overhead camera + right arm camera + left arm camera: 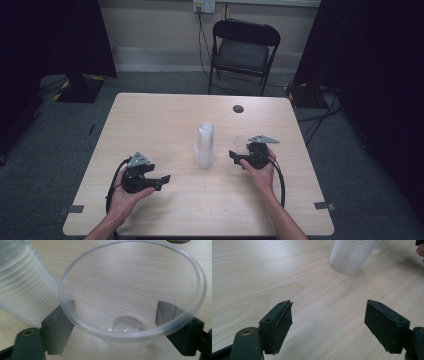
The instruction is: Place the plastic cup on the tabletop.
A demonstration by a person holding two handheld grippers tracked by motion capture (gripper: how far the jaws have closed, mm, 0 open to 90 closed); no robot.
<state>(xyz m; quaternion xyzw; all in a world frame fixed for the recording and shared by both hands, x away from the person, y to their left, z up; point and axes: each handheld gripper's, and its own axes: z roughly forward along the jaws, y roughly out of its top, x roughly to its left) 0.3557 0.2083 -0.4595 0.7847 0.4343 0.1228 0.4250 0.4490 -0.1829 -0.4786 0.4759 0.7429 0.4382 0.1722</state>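
Observation:
A tall stack of clear plastic cups (205,145) stands mid-table; it also shows in the left gripper view as the stack (350,257) and in the right gripper view as the stack (22,285). Just right of it a single clear cup (240,141) stands upright on the table. My right gripper (237,150) has a jaw on each side of this cup (130,290); the right gripper (115,305) is open, with the cup's wall round and unsqueezed. My left gripper (161,181) rests near the table's front left, pointing toward the stack. The left gripper (328,315) stands wide open over bare wood.
The wooden table (150,120) has a dark round cable hole (238,108) near its far edge. A black folding chair (243,50) stands behind it. Dark curtains flank both sides. Grey tape marks sit at the table's front corners.

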